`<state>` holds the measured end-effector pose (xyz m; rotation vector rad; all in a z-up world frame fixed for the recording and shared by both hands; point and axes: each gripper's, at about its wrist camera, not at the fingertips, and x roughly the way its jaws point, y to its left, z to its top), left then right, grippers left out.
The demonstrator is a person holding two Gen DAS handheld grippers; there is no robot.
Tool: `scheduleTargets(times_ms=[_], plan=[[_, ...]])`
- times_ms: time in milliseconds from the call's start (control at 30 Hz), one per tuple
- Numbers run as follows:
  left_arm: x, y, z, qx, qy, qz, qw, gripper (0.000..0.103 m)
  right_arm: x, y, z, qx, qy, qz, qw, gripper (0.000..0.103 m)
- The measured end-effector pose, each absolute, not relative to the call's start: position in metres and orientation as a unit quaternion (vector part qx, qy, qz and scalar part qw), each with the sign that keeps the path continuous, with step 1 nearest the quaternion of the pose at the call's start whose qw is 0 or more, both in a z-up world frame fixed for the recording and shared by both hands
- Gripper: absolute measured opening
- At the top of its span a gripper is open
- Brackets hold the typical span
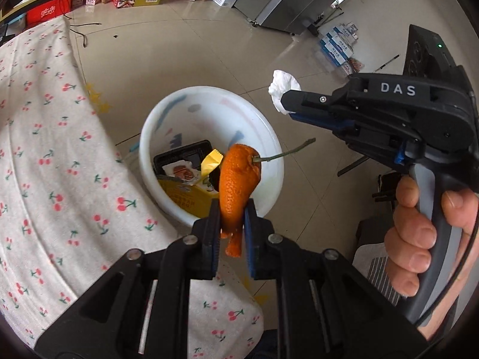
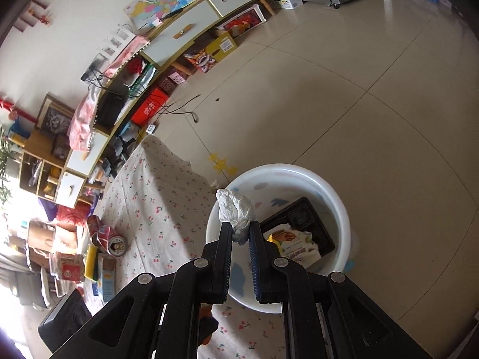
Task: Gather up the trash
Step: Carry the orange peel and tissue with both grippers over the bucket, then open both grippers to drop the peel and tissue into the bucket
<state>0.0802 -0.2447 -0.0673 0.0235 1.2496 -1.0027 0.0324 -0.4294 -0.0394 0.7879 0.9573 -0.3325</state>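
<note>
The cherry-print worktop (image 1: 45, 149) fills nine o'clock. On the floor beside it, at centre, the white bin (image 1: 271, 152) holds packaging. The left hand-held gripper (image 1: 232, 209) clamps orange peel (image 1: 236, 179) over it; at two o'clock the right hand-held gripper (image 1: 288, 106) pinches a crumpled tissue (image 1: 281, 85).

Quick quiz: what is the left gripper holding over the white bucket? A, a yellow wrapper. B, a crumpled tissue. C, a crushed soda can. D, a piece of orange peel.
D: the left gripper is clamped on orange peel above the white bucket; the tissue sits in the right gripper.
</note>
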Motion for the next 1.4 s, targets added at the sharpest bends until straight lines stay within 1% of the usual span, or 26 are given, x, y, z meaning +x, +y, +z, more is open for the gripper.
scheduleTargets(times_ms=[167, 200, 233, 300, 500, 667, 700, 733, 767, 800, 833, 900, 1167, 1400], plan=[[0.085, -0.274, -0.079, 0.002, 0.57, -0.458, 0.682, 0.017, 0.027, -0.438, -0.043, 0.357, 0.453, -0.173, 0.799, 0.012], [0.087, -0.278, -0.082, -0.001, 0.574, -0.461, 0.677, 0.024, 0.027, -0.437, -0.043, 0.354, 0.454, -0.177, 0.799, 0.012], [0.088, -0.28, -0.084, -0.004, 0.58, -0.459, 0.673, 0.037, 0.028, -0.438, -0.043, 0.35, 0.455, -0.181, 0.799, 0.012], [0.089, -0.278, -0.083, -0.011, 0.581, -0.444, 0.682, 0.05, 0.027, -0.438, -0.044, 0.346, 0.457, -0.185, 0.798, 0.012], [0.089, -0.24, -0.071, -0.024, 0.574, -0.429, 0.697, 0.05, 0.033, -0.436, -0.051, 0.34, 0.474, -0.181, 0.791, 0.012], [0.093, -0.203, -0.058, -0.04, 0.563, -0.414, 0.714, 0.05, 0.04, -0.432, -0.065, 0.321, 0.518, -0.191, 0.77, 0.019], [0.093, -0.196, -0.056, -0.042, 0.561, -0.411, 0.718, 0.05, 0.041, -0.431, -0.068, 0.317, 0.528, -0.195, 0.763, 0.026], [0.094, -0.189, -0.053, -0.044, 0.558, -0.409, 0.72, 0.05, 0.041, -0.43, -0.07, 0.311, 0.537, -0.201, 0.758, 0.038], [0.094, -0.183, -0.052, -0.045, 0.557, -0.407, 0.723, 0.05, 0.041, -0.428, -0.07, 0.305, 0.539, -0.206, 0.758, 0.043], [0.095, -0.176, -0.05, -0.047, 0.555, -0.405, 0.726, 0.05, 0.041, -0.428, -0.068, 0.3, 0.536, -0.208, 0.761, 0.052], [0.096, -0.169, -0.048, -0.047, 0.552, -0.403, 0.729, 0.05, 0.04, -0.427, -0.065, 0.298, 0.53, -0.21, 0.766, 0.054], [0.095, -0.164, -0.044, -0.045, 0.548, -0.397, 0.735, 0.05, 0.037, -0.428, -0.061, 0.302, 0.521, -0.211, 0.77, 0.056], [0.101, -0.131, -0.04, -0.038, 0.541, -0.364, 0.757, 0.05, 0.04, -0.424, -0.054, 0.308, 0.507, -0.212, 0.777, 0.056], [0.116, -0.085, -0.027, -0.036, 0.533, -0.319, 0.783, 0.05, 0.054, -0.404, -0.047, 0.308, 0.502, -0.18, 0.788, 0.056]])
